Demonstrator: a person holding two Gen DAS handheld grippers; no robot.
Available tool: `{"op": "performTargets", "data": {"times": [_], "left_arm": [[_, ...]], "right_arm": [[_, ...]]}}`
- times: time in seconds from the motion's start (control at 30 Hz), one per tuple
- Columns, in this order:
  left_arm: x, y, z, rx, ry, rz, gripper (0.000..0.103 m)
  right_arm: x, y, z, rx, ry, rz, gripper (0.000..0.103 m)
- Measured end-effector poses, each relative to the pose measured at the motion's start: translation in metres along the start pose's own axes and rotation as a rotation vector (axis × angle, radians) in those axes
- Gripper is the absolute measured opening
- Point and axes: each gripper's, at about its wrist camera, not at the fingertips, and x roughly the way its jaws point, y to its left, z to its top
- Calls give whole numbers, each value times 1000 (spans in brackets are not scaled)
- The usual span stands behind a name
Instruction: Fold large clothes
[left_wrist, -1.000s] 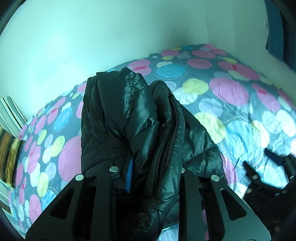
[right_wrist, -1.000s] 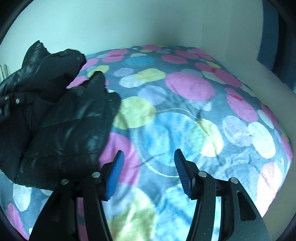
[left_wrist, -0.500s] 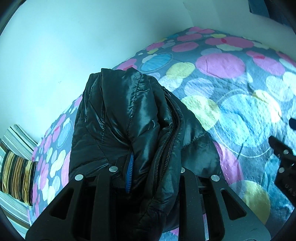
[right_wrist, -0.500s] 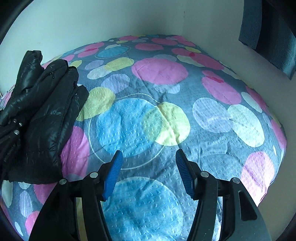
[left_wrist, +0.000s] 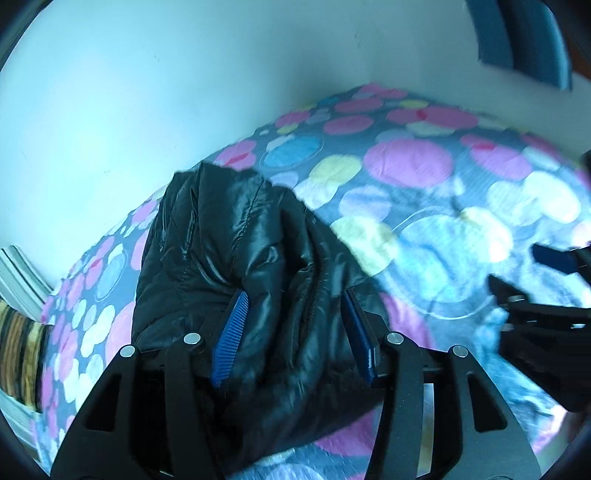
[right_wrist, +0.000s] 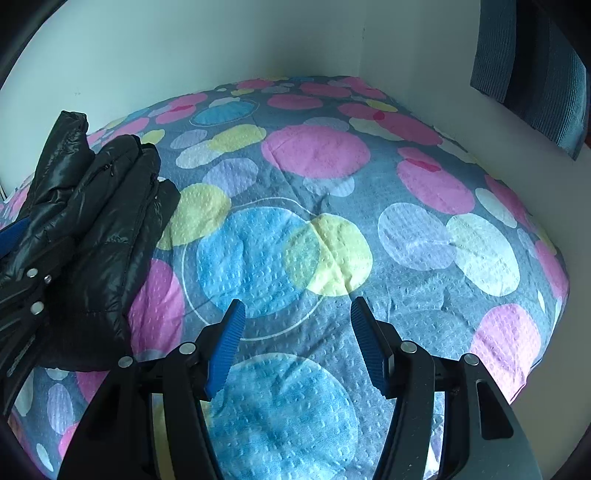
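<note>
— Looking along the left gripper (left_wrist: 291, 317), what have the tongs got?

— Its jaws have just been opening. The black puffer jacket (left_wrist: 236, 266) still bulges between the two blue pads (left_wrist: 231, 339), but both ribbed pad faces now show, so the fabric sits loose in the gap rather than pinched. The zipper line runs up between them toward 12 o'clock.

— Where is the jacket?

— Bunched in a heap on the spotted bedspread (left_wrist: 424, 206), from the jaws up toward 11 o'clock, near the pale wall (left_wrist: 147, 92). A striped pillow (left_wrist: 18, 332) sits at 9 o'clock at the frame edge.

— And the other hand?

— In its own view the right gripper (right_wrist: 297, 325) stands about half open above a blue circle of the bedspread (right_wrist: 406, 229), nothing between the pads. The jacket (right_wrist: 103, 229) lies at 9 to 10 o'clock from it, well apart from its fingers, with the left gripper's black frame against it at the left edge. A blue curtain (right_wrist: 528, 66) hangs at 1 o'clock.

— Does the left view show the right gripper?

— Yes, blurred, at 3 o'clock.
</note>
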Motion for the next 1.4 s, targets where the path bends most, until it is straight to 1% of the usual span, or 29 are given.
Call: {"op": "performTargets", "data": {"times": [0.07,0.13,0.17,0.2,0.27,0.33,0.37,0.4,0.43,0.47,0.53,0.63,0.7,0.8,1.0,1.13,1.2,1.27,1.3,1.33,1.37,1.4], "left_arm": [[-16,9,2,-29,-19,-49,53],[-32,22,3,-63,-36,-82,53],[-41,32,4,-83,-50,-93,55],[-47,39,3,-96,-63,-94,60],[-63,64,2,-141,-101,-77,64],[-71,93,-2,-199,-125,-43,68],[-72,109,-5,-229,-130,-21,73],[-69,129,-9,-268,-129,13,75],[-64,142,-13,-291,-120,36,75],[-56,156,-17,-313,-101,56,75],[-35,186,-28,-370,-51,72,75],[1,221,-45,-456,15,57,75],[22,239,-54,-519,44,24,75],[38,253,-60,-563,53,-7,75],[68,254,-52,-540,66,-39,75],[88,257,-47,-553,79,-92,75],[98,255,-46,-556,92,-127,75],[104,251,-47,-557,99,-143,75],[106,250,-47,-557,100,-150,75],[110,248,-47,-554,101,-165,75],[112,245,-47,-549,104,-177,74],[114,242,-46,-539,109,-183,73]], "right_arm": [[-4,4,2,-6,-6,2,59],[-9,8,4,-13,-11,8,59],[-12,12,6,-19,-16,12,59],[-15,15,8,-24,-21,15,59],[-22,22,13,-33,-35,27,59],[-29,29,20,-36,-49,51,59],[-33,34,25,-39,-59,66,59],[-37,40,29,-44,-68,80,60],[-40,46,34,-51,-78,94,62],[-44,55,40,-61,-93,111,67],[-47,69,49,-80,-110,133,68],[-51,94,65,-108,-128,179,68],[-51,110,76,-120,-134,208,68],[-48,131,93,-139,-141,227,68],[-30,164,118,-163,-121,234,68],[-24,177,132,-174,-116,229,68],[-20,182,137,-187,-108,230,71],[-14,187,140,-209,-98,233,71],[-10,190,141,-225,-88,230,67],[-5,192,140,-247,-72,227,59],[0,193,140,-257,-54,232,44],[6,193,139,-262,-29,237,39]]}}
